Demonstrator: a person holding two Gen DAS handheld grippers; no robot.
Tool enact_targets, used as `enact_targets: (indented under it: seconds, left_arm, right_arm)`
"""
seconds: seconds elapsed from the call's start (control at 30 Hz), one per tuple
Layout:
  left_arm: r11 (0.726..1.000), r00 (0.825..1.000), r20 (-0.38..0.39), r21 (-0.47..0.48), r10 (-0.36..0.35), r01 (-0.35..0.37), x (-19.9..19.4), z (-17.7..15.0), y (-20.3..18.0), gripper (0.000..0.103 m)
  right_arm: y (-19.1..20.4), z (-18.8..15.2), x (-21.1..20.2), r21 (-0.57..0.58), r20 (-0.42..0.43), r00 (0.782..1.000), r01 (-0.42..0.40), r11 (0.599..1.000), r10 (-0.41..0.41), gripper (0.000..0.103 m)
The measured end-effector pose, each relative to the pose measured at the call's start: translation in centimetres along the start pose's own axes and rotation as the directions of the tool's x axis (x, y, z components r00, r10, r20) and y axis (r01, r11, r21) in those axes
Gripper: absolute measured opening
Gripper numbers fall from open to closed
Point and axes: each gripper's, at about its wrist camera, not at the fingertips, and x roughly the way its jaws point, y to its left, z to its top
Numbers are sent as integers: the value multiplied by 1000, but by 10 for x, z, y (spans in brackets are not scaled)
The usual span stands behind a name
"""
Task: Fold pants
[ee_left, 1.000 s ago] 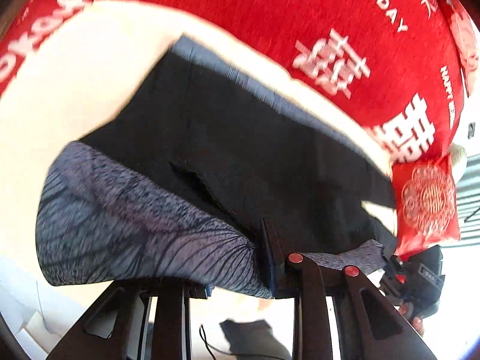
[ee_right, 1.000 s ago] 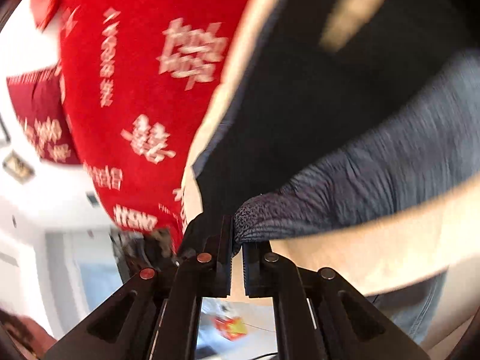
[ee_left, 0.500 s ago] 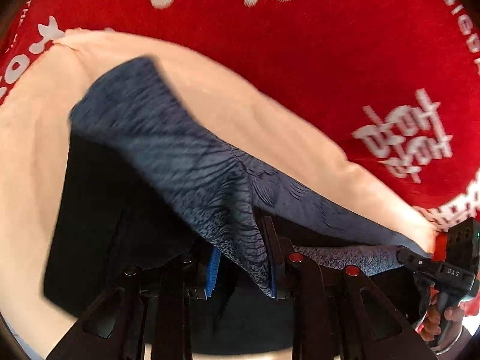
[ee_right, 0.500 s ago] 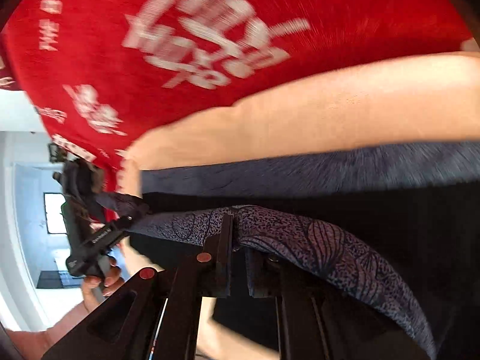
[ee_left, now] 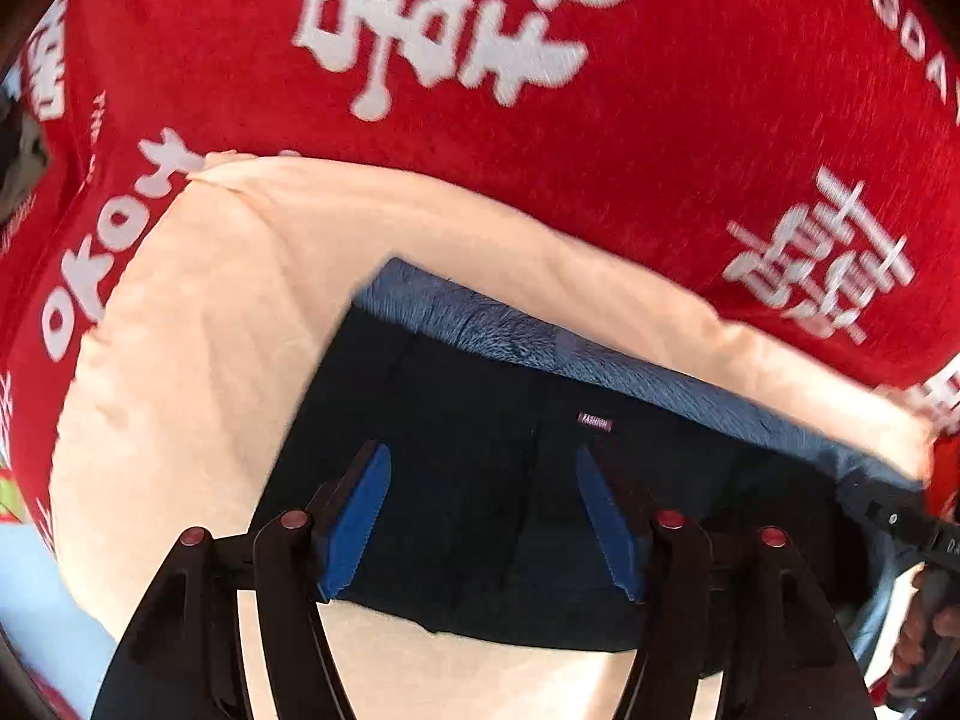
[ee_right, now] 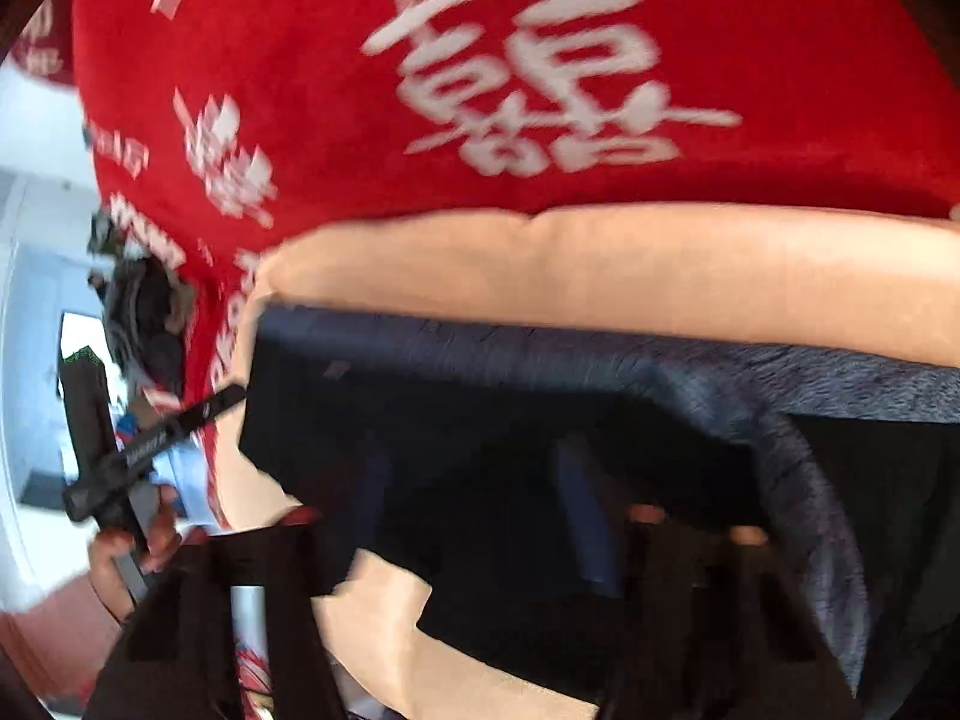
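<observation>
The black pants [ee_left: 480, 420] lie folded on a cream cloth [ee_left: 198, 348], with a blue-grey patterned band [ee_left: 480, 318] along their far edge and a small label [ee_left: 594, 422] on top. My left gripper [ee_left: 480, 480] hovers just over them; its jaws are opening, and nothing sits between the blue pads [ee_left: 360, 516]. In the blurred right wrist view my right gripper [ee_right: 474, 480] is also opening over the pants [ee_right: 480, 420], gripping nothing. A patterned fold [ee_right: 798, 480] curves down at the right. Each view shows the other gripper [ee_left: 900, 522] [ee_right: 150, 444] held in a hand.
A red blanket with white characters [ee_left: 600, 180] [ee_right: 420, 150] covers the surface beyond the cream cloth [ee_right: 600, 276]. A bright room with pale floor and walls [ee_right: 36, 240] shows past the left edge in the right wrist view.
Both grippers carried the patterned edge of the pants over the black part to the far side, then let go. Both sets of jaws went from shut on the cloth to apart.
</observation>
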Motion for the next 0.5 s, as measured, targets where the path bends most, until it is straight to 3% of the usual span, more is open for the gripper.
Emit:
enact_targets:
  seconds: [0.07,0.17,0.2,0.27,0.37,0.5]
  left_arm:
    - [999,1000,-8,34,13,-13,24,3,-10,66]
    - [992,994,-22,81,103,-101,69,9,-28,66]
    - [987,992,14,101,128,-128,75,11,-33,66]
    - [980,987,23,124,157,-158,76,13,-35,66]
    - [987,991,-18,102,130,-127,60,10,-35,66]
    - [977,993,-56,192,102,-89,27,-23,-61,66]
  right_arm:
    - [3,4,25,-46,-45,997,55,997,-57,45]
    - [-20,14,48,-25,-79,992,99,995,-100,44]
    - [-31,20,50,-6,-67,991,113,994,-113,41]
    - [-45,27,35,68,-11,997,73,995,-73,43]
    - [-59,22,-4,144,82,995,41,989,-54,48]
    - [-67,-22,-48,173,110,993,16,985,-35,53]
